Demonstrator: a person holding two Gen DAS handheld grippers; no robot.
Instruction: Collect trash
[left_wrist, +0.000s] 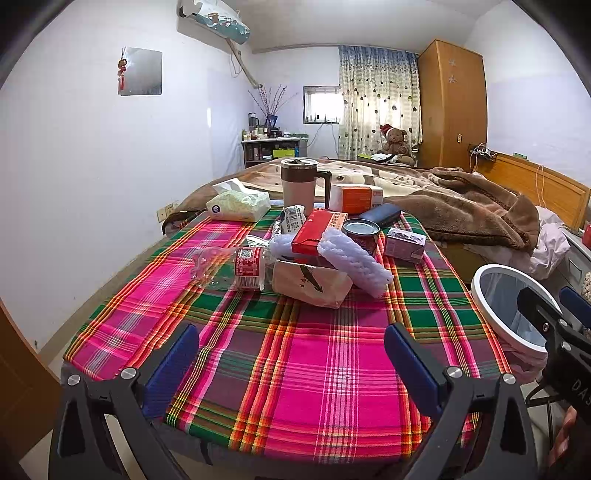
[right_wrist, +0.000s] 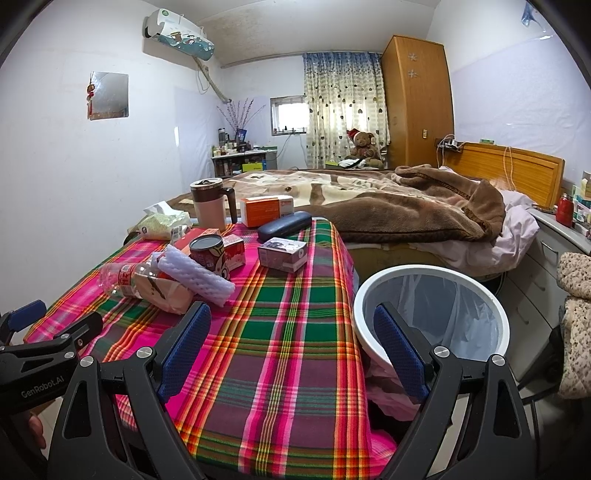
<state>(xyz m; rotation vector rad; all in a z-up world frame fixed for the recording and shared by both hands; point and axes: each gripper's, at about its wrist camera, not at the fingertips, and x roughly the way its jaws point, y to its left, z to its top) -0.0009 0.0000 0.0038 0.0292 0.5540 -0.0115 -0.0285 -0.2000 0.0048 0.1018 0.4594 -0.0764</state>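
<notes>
A pile of trash lies mid-table on the plaid cloth (left_wrist: 122, 325): a crushed clear bottle with a red label (left_wrist: 236, 267) (right_wrist: 122, 277), a beige paper bag (left_wrist: 314, 282) (right_wrist: 162, 291), a white foam sleeve (left_wrist: 354, 258) (right_wrist: 199, 277), a red box (left_wrist: 317, 230), an opened can (left_wrist: 360, 230) (right_wrist: 208, 251) and a small purple carton (left_wrist: 404, 243) (right_wrist: 282, 253). A white-rimmed bin with a clear liner (right_wrist: 360, 306) (left_wrist: 480, 284) stands at the table's right edge. My left gripper (left_wrist: 291, 354) (right_wrist: 55, 321) hovers open over the near table. My right gripper (right_wrist: 291, 343) (left_wrist: 554, 301) is open and empty beside the bin.
At the table's far end stand a lidded mug (left_wrist: 299, 188), a tissue pack (left_wrist: 238, 205), an orange box (left_wrist: 354, 197) and a dark glasses case (left_wrist: 380, 216). A bed with a brown blanket (right_wrist: 406, 206) lies beyond. Drawers (right_wrist: 546, 258) and a quilted cloth are at the right.
</notes>
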